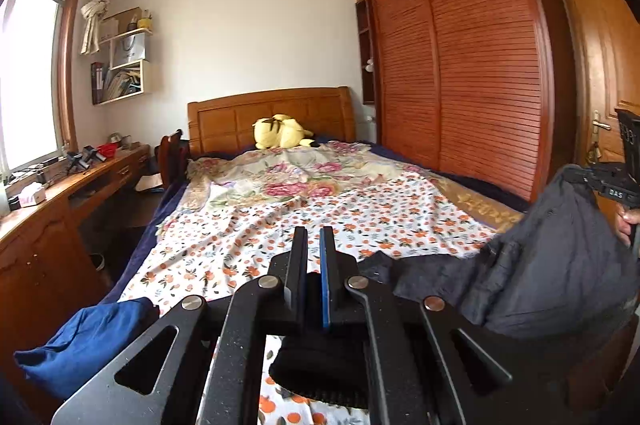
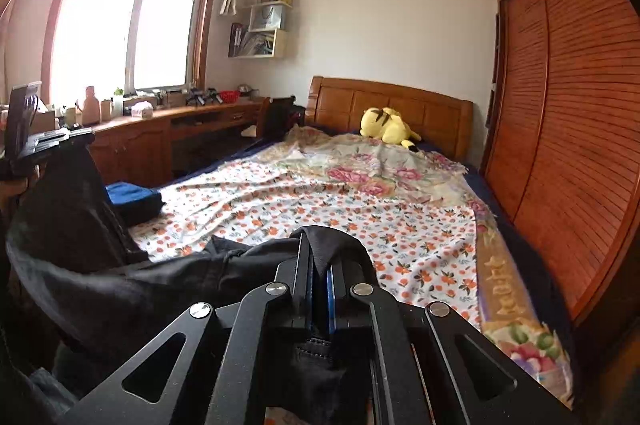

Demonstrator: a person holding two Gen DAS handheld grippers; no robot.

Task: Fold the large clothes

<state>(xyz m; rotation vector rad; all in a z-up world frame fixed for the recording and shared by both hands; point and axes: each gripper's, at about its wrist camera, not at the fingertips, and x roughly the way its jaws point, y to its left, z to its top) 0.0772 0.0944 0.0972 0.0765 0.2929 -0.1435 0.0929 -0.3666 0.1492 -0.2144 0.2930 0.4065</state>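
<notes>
Both grippers are clamped on the same dark garment (image 2: 120, 281): right gripper (image 2: 318, 265) pinching an edge, left gripper (image 1: 314, 253) gripping another, so it hangs above the floral bedsheet (image 1: 320, 209). Looks like 0 folds done on it; a blue folded piece (image 2: 132, 199) sits aside.

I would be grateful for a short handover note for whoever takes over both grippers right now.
Left gripper: shut on the dark garment; cloth hangs below its fingers.
Right gripper: shut on the same garment, fabric draped over its fingertips.
The garment is lifted and stretched between the two grippers above the foot of the bed; its slack middle sags towards the sheet.
A folded blue garment lies at the bed's desk-side edge.
Done: garment picked up by two points.
Left: lay it flat and fold it.
</notes>
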